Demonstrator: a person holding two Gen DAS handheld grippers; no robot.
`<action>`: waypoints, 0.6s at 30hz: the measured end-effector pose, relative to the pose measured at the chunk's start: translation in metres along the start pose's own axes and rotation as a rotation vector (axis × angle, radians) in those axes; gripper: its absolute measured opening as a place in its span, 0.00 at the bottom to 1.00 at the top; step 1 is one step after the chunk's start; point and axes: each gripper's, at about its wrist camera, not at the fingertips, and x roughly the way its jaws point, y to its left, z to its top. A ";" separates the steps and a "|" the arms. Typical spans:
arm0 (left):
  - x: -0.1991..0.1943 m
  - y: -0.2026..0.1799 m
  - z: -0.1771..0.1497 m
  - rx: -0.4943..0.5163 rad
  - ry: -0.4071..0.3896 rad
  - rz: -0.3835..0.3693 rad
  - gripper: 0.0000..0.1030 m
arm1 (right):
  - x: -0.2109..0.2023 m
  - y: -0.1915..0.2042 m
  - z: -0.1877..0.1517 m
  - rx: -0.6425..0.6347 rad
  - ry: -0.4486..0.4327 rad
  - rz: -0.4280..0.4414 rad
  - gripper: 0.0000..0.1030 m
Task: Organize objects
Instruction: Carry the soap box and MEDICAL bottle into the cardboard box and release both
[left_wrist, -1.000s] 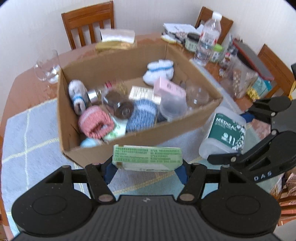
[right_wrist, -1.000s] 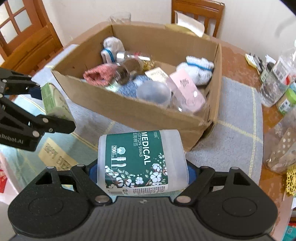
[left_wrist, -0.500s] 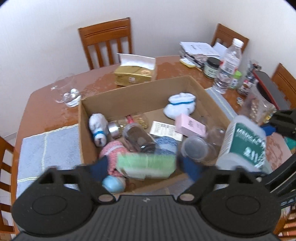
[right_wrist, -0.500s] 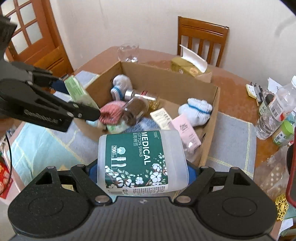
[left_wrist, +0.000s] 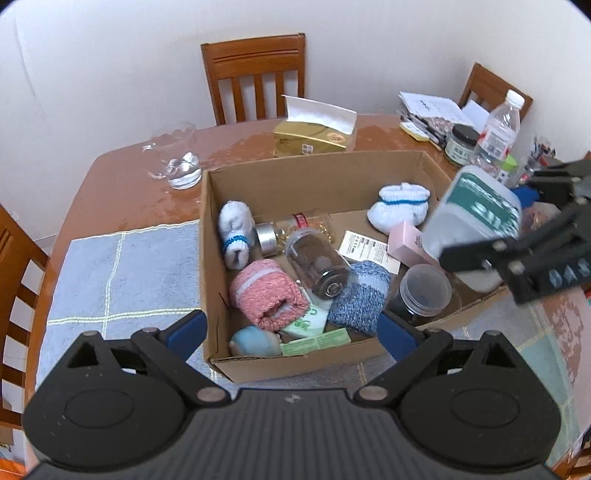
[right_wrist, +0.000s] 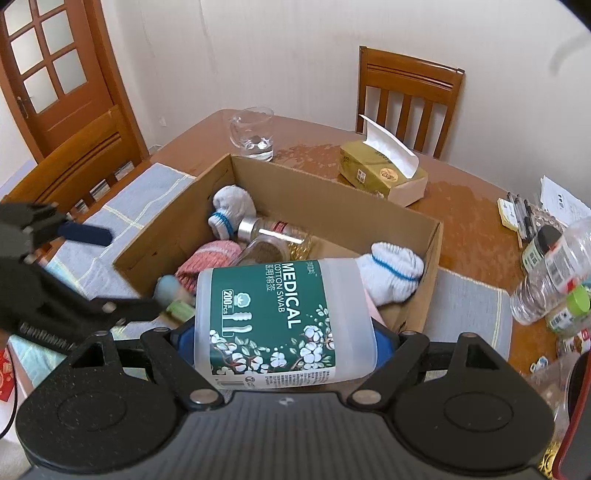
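Fingers (right_wrist: 184, 334) clamp swab tub (right_wrist: 280, 321); green packet (left_wrist: 314, 341) clear only left view.

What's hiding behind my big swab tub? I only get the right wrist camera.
Observer: A blue-grey knitted roll lies in the brown cardboard box, hidden by your white plastic cotton swab tub.
Operator: Anything else?
Observer: A clear round plastic jar, beside that roll.
Operator: Is the left gripper holding something?
Observer: No. Its jaws have just been opening, empty; a flat green packet lies in the box.
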 end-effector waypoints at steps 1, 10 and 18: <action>-0.001 0.002 -0.001 -0.015 -0.003 -0.004 0.95 | 0.002 -0.001 0.004 -0.002 0.000 -0.001 0.85; -0.003 0.010 -0.011 -0.116 -0.004 0.023 0.95 | 0.037 -0.014 0.039 -0.001 0.021 -0.034 0.85; 0.001 0.009 -0.025 -0.122 0.028 0.055 0.95 | 0.064 -0.016 0.060 -0.011 0.026 -0.028 0.85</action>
